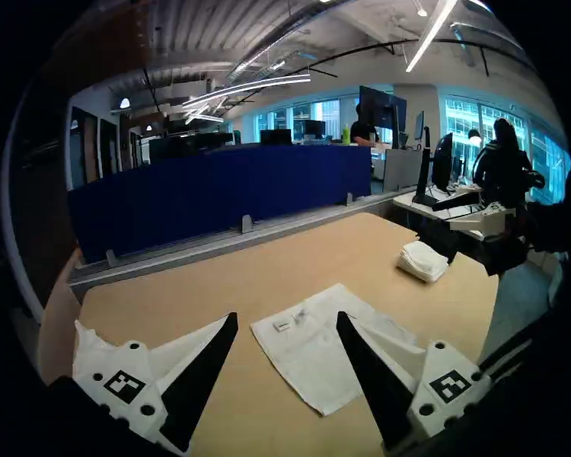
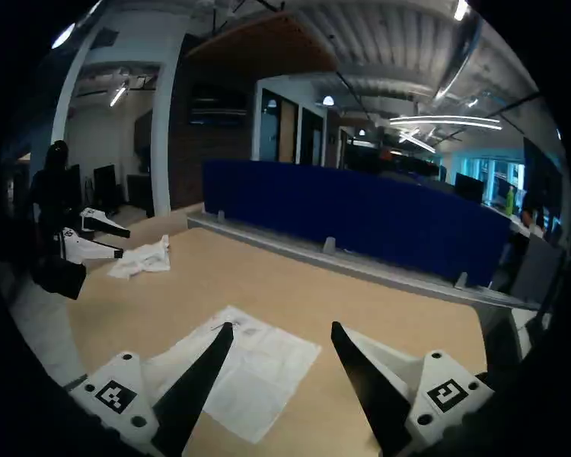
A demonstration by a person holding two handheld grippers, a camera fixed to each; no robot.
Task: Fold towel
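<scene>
A white towel (image 1: 304,358) lies flat and spread on the wooden table (image 1: 285,263), a small label near its far edge. My left gripper (image 1: 285,315) hovers open just above its near side, nothing between the fingers. The right gripper (image 1: 476,219) shows farther off at the right, held in a dark-gloved hand. In the right gripper view the same towel (image 2: 263,373) lies under my open right gripper (image 2: 281,325), and the left gripper (image 2: 87,234) hangs at the far left of the table (image 2: 285,286).
A folded stack of white towels (image 1: 422,260) sits near the table's right edge. A crumpled white towel (image 2: 145,257) lies at the other end. A blue partition (image 1: 224,190) runs along the back edge. Desks, monitors and a seated person (image 1: 505,164) are beyond.
</scene>
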